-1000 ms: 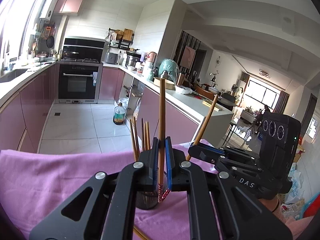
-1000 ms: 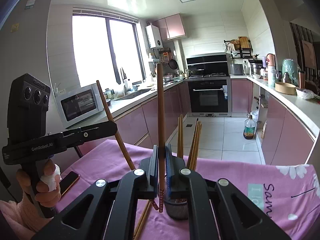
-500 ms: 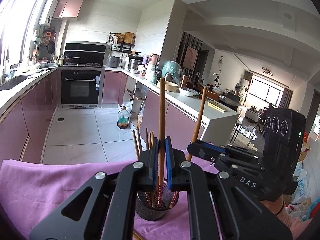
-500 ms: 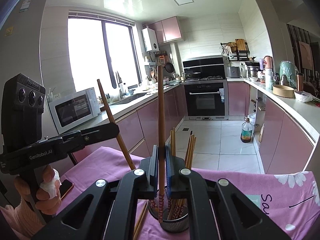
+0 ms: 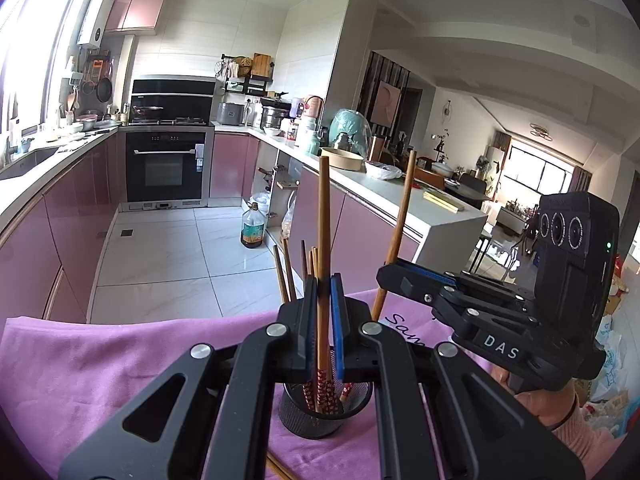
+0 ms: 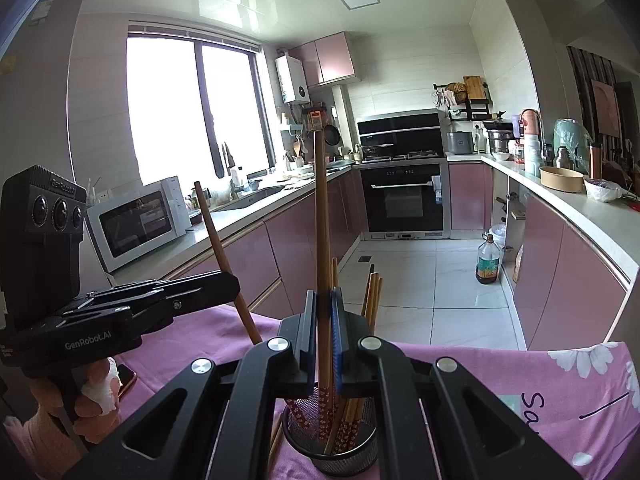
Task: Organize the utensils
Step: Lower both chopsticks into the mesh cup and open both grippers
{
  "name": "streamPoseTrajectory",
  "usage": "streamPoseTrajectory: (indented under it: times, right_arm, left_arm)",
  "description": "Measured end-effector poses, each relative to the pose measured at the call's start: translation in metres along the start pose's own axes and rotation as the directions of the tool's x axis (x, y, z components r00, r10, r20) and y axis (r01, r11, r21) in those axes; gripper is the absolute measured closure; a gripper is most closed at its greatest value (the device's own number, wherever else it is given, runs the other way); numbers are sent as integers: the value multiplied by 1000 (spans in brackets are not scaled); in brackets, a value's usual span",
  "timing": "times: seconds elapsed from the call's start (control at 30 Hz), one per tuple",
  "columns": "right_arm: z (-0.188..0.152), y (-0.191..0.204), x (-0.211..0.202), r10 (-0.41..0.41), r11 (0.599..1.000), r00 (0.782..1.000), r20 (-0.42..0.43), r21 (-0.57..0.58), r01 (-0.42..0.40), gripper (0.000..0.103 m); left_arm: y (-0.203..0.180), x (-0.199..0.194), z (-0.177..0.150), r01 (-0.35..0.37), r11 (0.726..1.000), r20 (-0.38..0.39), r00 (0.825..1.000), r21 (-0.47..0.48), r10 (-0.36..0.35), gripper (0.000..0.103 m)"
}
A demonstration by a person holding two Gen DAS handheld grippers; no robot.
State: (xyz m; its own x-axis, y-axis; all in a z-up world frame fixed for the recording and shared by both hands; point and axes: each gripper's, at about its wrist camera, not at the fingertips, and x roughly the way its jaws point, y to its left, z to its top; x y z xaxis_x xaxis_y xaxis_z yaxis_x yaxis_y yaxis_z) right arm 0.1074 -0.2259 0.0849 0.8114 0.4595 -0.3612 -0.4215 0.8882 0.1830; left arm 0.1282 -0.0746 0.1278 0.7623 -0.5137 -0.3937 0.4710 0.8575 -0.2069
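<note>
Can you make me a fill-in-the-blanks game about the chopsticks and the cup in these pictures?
1. Each tool is shut on one ____.
2. The black mesh cup stands on a ____ cloth.
3. The left tool holds its chopstick with the patterned end pointing ____ into the cup.
4. The chopstick in the right tool stands nearly ____.

Missing words: chopstick; pink; down; upright
</note>
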Motion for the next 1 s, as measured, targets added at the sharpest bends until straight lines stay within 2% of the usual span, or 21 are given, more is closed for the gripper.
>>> streamPoseTrajectory:
  times: [0.73,1.0]
  right_arm:
    - [-15,-17,32,-22,999,997,-74,38,25,98]
    - [-23,-19,36,-16,999,995,-102,42,21,98]
  left_arm:
    - [3,20,-3,-31,999,-83,996,10,32,96]
    - [2,31,-5,-28,999,-145,989,37,33,96]
